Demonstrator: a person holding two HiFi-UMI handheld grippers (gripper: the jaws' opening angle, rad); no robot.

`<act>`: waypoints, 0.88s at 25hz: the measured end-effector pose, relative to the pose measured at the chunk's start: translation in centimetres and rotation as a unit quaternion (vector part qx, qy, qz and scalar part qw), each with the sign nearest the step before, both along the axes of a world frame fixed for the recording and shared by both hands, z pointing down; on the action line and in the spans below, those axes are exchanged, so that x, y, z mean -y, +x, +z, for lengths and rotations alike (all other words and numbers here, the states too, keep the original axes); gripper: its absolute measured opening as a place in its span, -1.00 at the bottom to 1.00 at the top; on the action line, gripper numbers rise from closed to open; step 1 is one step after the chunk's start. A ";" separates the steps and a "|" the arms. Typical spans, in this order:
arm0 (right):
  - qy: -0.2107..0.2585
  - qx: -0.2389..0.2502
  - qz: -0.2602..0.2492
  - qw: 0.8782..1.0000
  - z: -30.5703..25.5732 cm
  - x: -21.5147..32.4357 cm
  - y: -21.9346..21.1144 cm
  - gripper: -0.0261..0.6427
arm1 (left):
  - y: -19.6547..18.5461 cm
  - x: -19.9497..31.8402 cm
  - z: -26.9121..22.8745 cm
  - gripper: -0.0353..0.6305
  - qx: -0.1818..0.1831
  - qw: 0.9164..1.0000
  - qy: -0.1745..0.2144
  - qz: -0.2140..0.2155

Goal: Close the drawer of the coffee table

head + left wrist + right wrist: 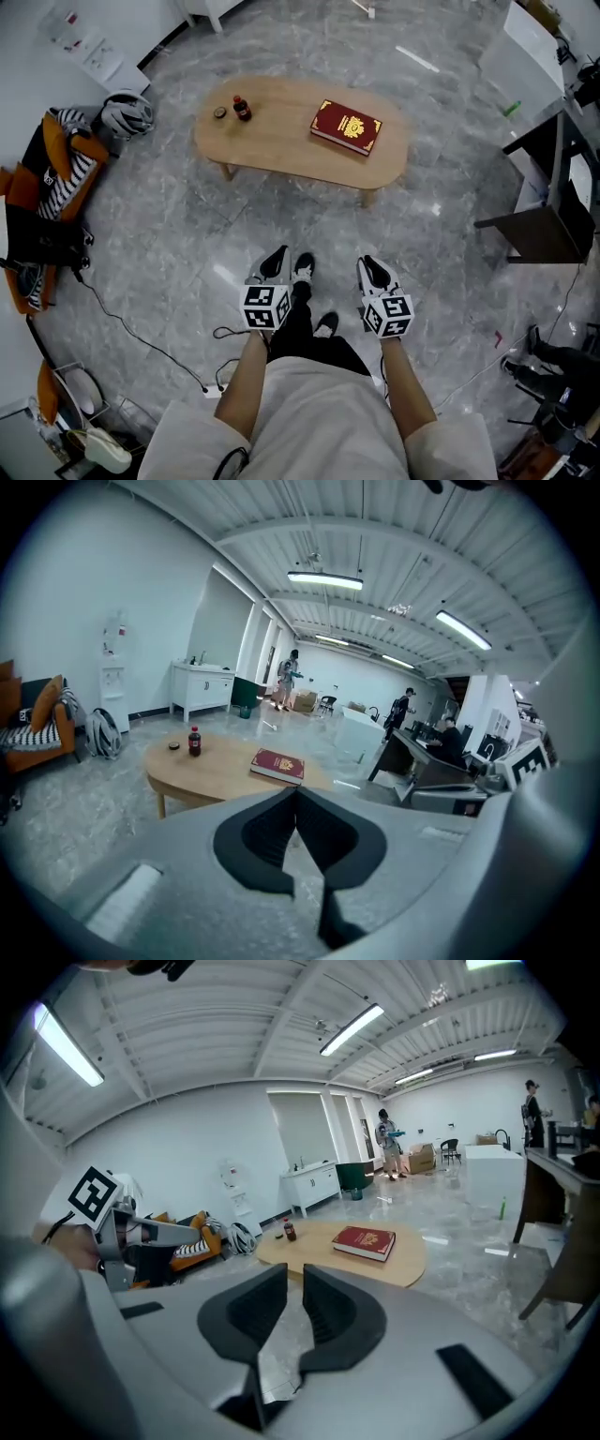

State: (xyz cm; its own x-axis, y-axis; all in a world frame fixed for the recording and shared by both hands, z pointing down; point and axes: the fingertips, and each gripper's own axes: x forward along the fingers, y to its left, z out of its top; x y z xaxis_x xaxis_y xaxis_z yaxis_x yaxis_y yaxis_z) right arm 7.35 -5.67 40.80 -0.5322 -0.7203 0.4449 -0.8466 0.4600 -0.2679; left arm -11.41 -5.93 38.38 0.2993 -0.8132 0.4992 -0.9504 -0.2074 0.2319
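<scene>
Left gripper (297, 792) closed on nothing, right gripper (294, 1281) slightly parted and empty, coffee table (281, 141) well ahead of both

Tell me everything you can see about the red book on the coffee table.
The book is a thick hardcover, dark red with a gold emblem and pale page edges. It lies closed and flat, cover up, slightly askew, toward the right end of the oval wooden coffee table in the head view. Only the tabletop touches it; the small bottle stands apart near the other end.
</scene>
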 end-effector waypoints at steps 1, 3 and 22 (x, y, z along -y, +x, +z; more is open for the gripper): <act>0.000 0.000 0.002 1.000 -0.9 -1.2 -0.2 -0.74 | 0.6 -1.3 -0.6 -0.87 -0.003 1.000 -0.004 0.002; 0.004 0.011 0.013 1.000 -2.4 -3.0 -0.5 -0.76 | 1.7 -3.4 -1.5 -0.87 -0.011 1.000 -0.008 0.004; 0.019 -0.023 0.013 0.999 -3.1 -11.1 -0.5 -0.88 | 4.9 -8.9 -5.6 -0.87 0.000 0.999 0.027 0.031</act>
